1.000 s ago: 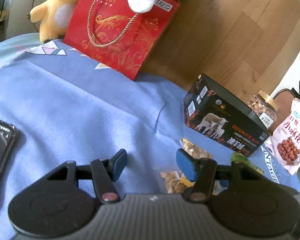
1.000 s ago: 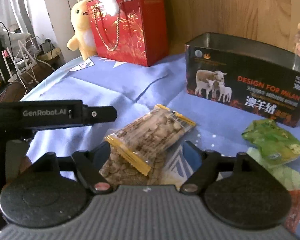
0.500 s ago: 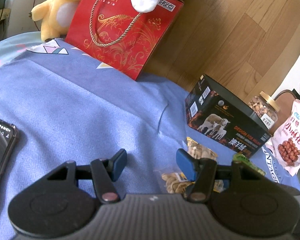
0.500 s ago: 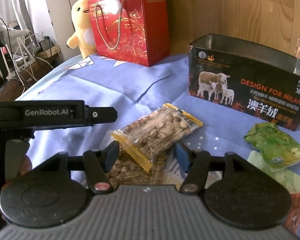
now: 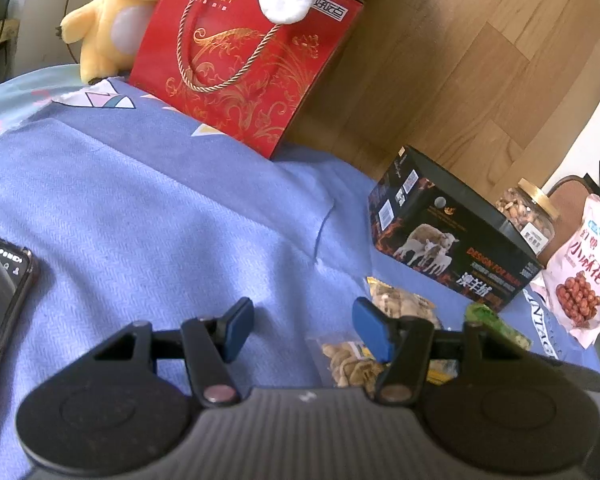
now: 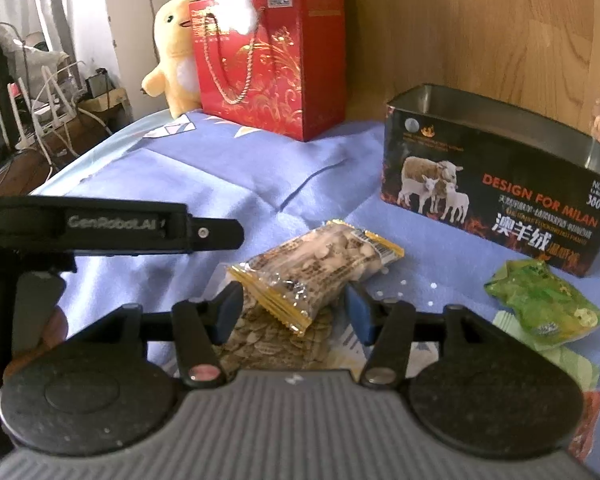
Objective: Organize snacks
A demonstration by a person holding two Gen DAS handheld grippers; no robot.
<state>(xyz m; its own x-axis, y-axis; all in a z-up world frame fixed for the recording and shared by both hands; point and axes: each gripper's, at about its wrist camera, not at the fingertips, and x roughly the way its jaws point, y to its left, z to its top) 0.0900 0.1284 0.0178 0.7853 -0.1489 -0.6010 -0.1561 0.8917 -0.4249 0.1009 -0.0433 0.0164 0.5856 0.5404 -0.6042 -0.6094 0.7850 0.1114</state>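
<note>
the right tool (image 6: 292, 312) has just been closing around the yellow-edged nut packet (image 6: 320, 268), which lies on a second packet of seeds (image 6: 276, 340) on the blue cloth (image 6: 228, 172); the packet is between the blue pads, but whether they already press it cannot be told. the left tool (image 5: 304, 330) is held half open and empty over the cloth, just beside the packets. the black tin box (image 6: 496, 184) stands open behind, near the packet, and is judged to be the place for the snacks. for a good grasp, only the upper packet should be pinched at its near sealed end, the closing finished gently, and the lift made straight so that the lower packet is not dragged. the green packet (image 6: 540, 300) is left for later.
</note>
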